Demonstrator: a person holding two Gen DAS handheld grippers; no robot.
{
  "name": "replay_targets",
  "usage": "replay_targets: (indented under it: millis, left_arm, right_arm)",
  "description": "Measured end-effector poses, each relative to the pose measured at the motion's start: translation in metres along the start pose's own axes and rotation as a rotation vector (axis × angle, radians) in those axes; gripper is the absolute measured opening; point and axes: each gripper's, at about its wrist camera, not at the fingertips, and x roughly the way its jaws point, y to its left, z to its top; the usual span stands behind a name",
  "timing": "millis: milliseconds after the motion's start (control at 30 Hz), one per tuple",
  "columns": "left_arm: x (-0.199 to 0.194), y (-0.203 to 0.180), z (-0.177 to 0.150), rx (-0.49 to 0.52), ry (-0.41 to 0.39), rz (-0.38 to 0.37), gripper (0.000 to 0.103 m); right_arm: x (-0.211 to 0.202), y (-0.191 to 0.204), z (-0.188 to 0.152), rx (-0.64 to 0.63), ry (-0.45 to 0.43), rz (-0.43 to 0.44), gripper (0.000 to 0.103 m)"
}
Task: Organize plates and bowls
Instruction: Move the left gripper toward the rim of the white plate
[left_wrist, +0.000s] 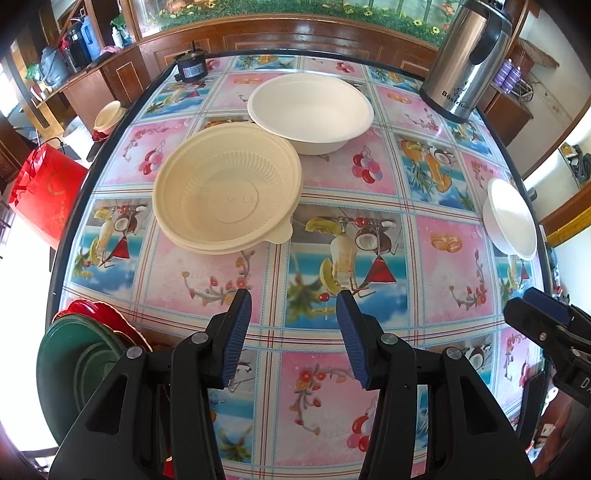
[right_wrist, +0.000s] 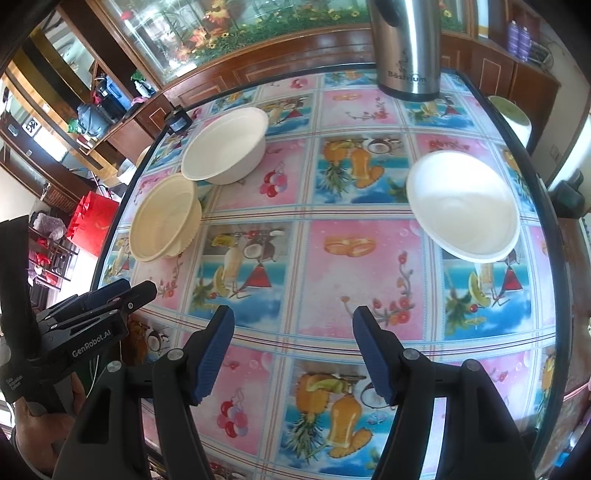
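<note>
both tongs, left (left_wrist: 293, 334) and right (right_wrist: 293, 350), are held apart and empty over the bench (right_wrist: 347, 291). the round white foam bowl (right_wrist: 463, 206) sits near the edge, so it could easily be nudged off.

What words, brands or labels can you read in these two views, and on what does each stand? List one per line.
"Bastrium", on the steel kettle.
"GenRobot.AI", on the left tongs, seen from the right wrist.
Small white print lower on the same tool: too small to read.
Embossed marks in the floor of the cream bowl: too faint to read.
"DA", cut off by the picture's edge, on the right tongs.
</note>
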Motion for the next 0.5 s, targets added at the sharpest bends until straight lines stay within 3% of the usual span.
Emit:
replay_targets:
  millis: [500]
  left_arm:
    - [0.012, -0.048, 0.006, 0.060, 0.002, -0.010, 0.048]
  right_arm:
    - [-0.010, -0.041, -0.008, 0.072, -0.008, -0.028, 0.070]
